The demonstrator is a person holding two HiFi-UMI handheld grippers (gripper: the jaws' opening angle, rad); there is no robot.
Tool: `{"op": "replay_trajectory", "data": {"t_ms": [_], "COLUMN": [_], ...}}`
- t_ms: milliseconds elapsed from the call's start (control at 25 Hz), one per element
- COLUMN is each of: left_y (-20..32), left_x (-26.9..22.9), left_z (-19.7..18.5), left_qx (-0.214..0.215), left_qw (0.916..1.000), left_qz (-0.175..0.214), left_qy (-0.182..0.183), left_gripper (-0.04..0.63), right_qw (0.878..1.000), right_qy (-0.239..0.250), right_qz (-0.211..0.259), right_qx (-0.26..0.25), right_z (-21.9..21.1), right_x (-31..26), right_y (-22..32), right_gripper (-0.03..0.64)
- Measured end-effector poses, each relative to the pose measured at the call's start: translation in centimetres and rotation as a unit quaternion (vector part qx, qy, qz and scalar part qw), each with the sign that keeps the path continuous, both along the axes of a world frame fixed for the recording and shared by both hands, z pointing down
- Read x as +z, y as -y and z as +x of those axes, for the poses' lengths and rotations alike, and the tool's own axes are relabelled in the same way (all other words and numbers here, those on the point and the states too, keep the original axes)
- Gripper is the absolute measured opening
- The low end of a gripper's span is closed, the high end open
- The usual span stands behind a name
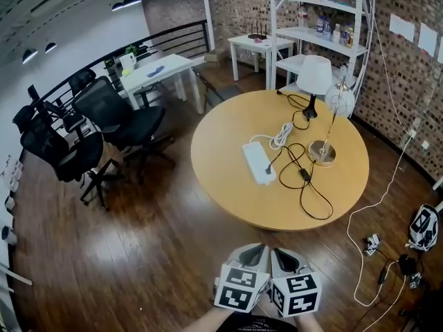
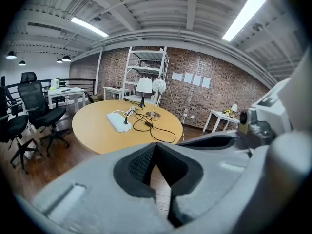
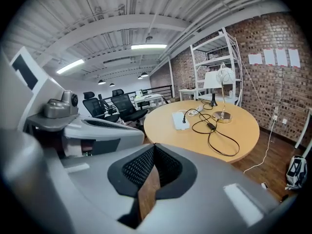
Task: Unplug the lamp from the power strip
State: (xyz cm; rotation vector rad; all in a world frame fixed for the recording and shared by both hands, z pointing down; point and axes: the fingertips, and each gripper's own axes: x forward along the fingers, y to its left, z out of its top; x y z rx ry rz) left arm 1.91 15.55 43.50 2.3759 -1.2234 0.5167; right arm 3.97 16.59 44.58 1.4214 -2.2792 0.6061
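Lamp with brass base, upright on the counter just right of the power strip, black plug seated in that strip, your left gripper and right gripper side by side, well short of the strip, jaws together, empty.

I saw a tan table, white power strip, black cords, white-shaded lamp, and black chairs at the left of the frame on a dark brown floor.
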Motion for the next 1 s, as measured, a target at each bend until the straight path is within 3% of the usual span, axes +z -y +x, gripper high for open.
{"op": "replay_trajectory", "data": {"t_ms": [480, 1000], "left_y": [5.8, 15.4], "left_x": [1.4, 3.2], "left_z": [-3.0, -2.9], "left_qx": [0.031, 0.014], "left_qw": [0.9992, 0.9996], "left_qz": [-0.016, -0.026], "left_qy": [-0.019, -0.003], "left_gripper": [0.003, 0.003], "right_qw": [0.999, 1.0], "right_qy": [-0.017, -0.001], "right_qz": [-0.005, -0.01], "right_qx": [0.037, 0.019], "right_z": [-2.8, -2.9], "right_x": [0.6, 2.0], "right_y": [5.9, 15.9], "right_gripper": [0.0, 0.0]}}
